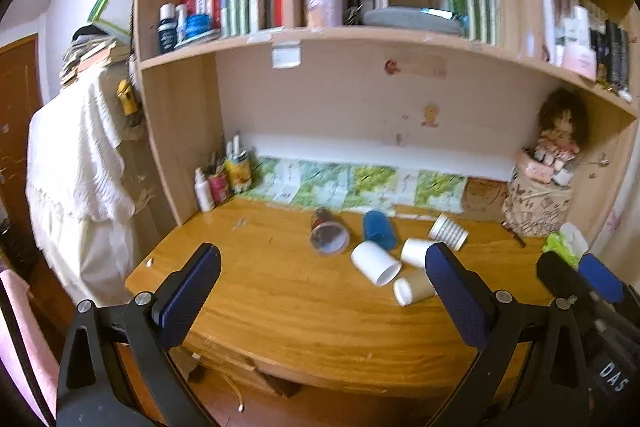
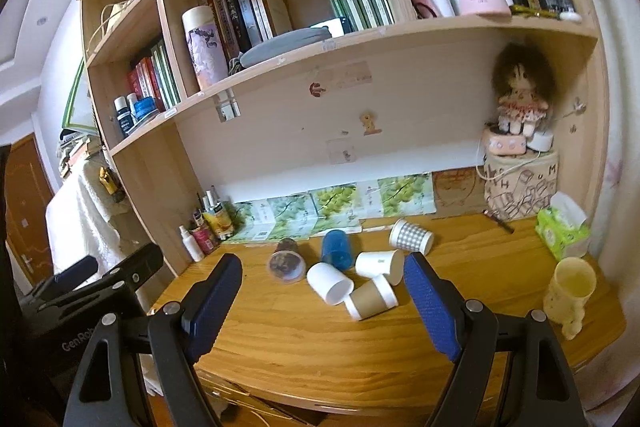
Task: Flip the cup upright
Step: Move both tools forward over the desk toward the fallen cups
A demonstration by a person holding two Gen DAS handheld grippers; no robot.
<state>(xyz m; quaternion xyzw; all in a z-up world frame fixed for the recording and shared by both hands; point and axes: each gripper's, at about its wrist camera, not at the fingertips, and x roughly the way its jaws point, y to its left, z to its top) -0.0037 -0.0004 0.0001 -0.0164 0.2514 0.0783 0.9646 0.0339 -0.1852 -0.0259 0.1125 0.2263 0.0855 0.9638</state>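
Several cups lie on their sides on the wooden desk: a clear plastic cup, a blue cup, a white cup, a second white cup, a brown paper cup and a checked paper cup. A yellow cup stands upright at the right. My left gripper and right gripper are both open and empty, held in front of the desk, short of the cups.
A bookshelf hangs over the desk. Bottles and pen tins stand at the back left. A doll sits on a patterned box at the back right, beside a green tissue pack. A cloth-covered chair is at the left.
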